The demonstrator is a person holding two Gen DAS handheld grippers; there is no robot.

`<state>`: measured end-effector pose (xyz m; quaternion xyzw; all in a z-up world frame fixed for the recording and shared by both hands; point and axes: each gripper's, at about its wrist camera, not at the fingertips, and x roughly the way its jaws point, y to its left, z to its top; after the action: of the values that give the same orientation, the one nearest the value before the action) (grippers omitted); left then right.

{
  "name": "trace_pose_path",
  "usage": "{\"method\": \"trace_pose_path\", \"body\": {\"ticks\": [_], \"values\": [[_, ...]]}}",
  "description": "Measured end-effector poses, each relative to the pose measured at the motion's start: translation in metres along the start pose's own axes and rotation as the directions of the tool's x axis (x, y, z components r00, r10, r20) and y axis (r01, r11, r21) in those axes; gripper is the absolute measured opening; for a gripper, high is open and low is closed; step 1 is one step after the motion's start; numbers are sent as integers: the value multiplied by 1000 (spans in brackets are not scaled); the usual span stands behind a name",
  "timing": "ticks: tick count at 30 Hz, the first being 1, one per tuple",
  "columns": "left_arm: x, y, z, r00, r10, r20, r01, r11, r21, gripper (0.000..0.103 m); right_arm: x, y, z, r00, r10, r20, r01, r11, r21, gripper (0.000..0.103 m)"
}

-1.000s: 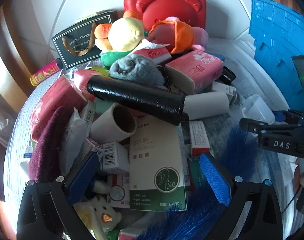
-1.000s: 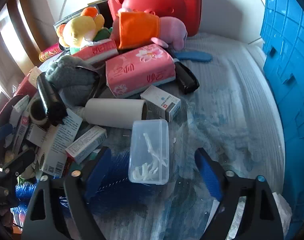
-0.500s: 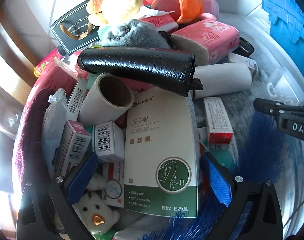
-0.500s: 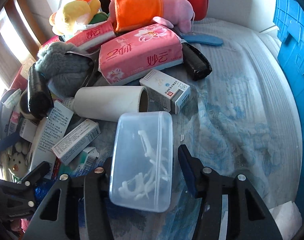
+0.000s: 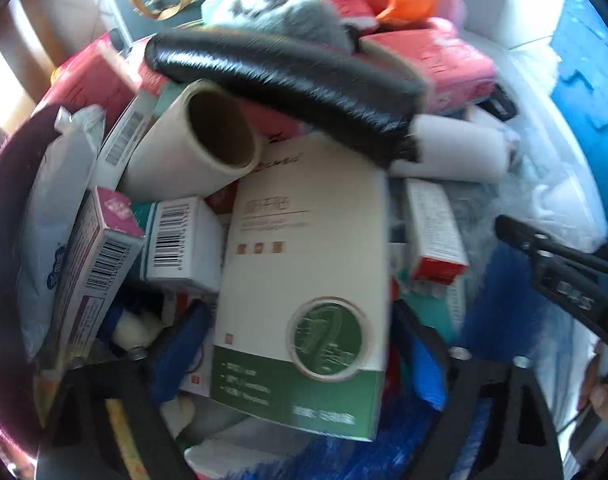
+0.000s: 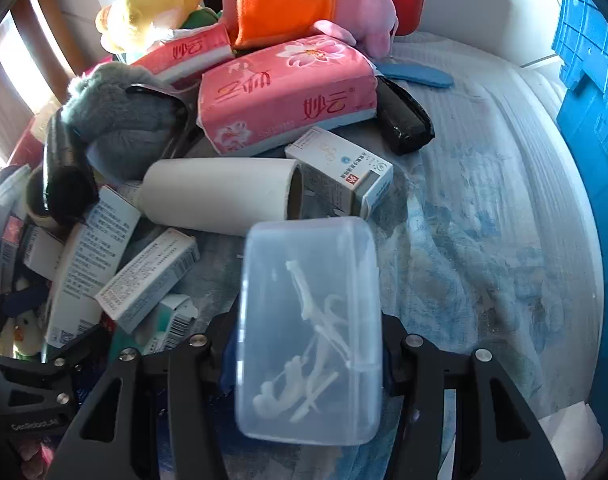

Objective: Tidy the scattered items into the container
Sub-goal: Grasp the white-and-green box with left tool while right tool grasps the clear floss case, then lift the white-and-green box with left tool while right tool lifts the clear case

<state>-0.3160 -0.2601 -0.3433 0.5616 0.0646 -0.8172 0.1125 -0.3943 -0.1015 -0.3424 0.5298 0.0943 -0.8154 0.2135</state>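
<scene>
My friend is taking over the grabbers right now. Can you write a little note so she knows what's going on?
Right gripper: shut on the clear plastic box, lifted off the bedspread.
Left gripper: open, straddling the white-and-green box, not yet gripped.
Blue crate: at the far right.
Done: nothing visibly in the crate.
Left: crate the clear box, then the pile: tissue pack, paper rolls, small cartons, plush toys.

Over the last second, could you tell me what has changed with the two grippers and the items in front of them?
The right gripper closed its fingers on the clear plastic box of floss picks, which earlier lay between open fingers. The left gripper moved forward, open, so its blue-padded fingers now flank the white-and-green cardboard box. The pile, including the black plastic roll and pink tissue pack, stayed put.
</scene>
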Motion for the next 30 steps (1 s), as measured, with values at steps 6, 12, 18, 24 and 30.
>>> {"method": "trace_pose_path", "body": {"ticks": [6, 12, 18, 24, 30], "values": [[-18, 0, -9, 995, -72, 66, 71, 997, 19, 84, -18, -1, -12, 1000, -2, 29, 2, 1000, -5, 34], [-55, -1, -20, 981, -97, 167, 85, 993, 78, 84, -44, -1, -19, 997, -13, 80, 13, 1000, -3, 34], [-79, -3, -23, 971, -137, 198, 112, 985, 130, 42, -65, -6, -19, 991, -25, 134, 23, 1000, 14, 34], [-84, -7, -28, 968, -147, 205, 115, 980, 161, 40, -102, -14, -13, 971, -78, 227, 74, 997, 27, 34], [-90, -15, -39, 957, -169, 237, 122, 972, 202, 40, -108, -27, -24, 977, -98, 189, 82, 993, 90, 34]]}}
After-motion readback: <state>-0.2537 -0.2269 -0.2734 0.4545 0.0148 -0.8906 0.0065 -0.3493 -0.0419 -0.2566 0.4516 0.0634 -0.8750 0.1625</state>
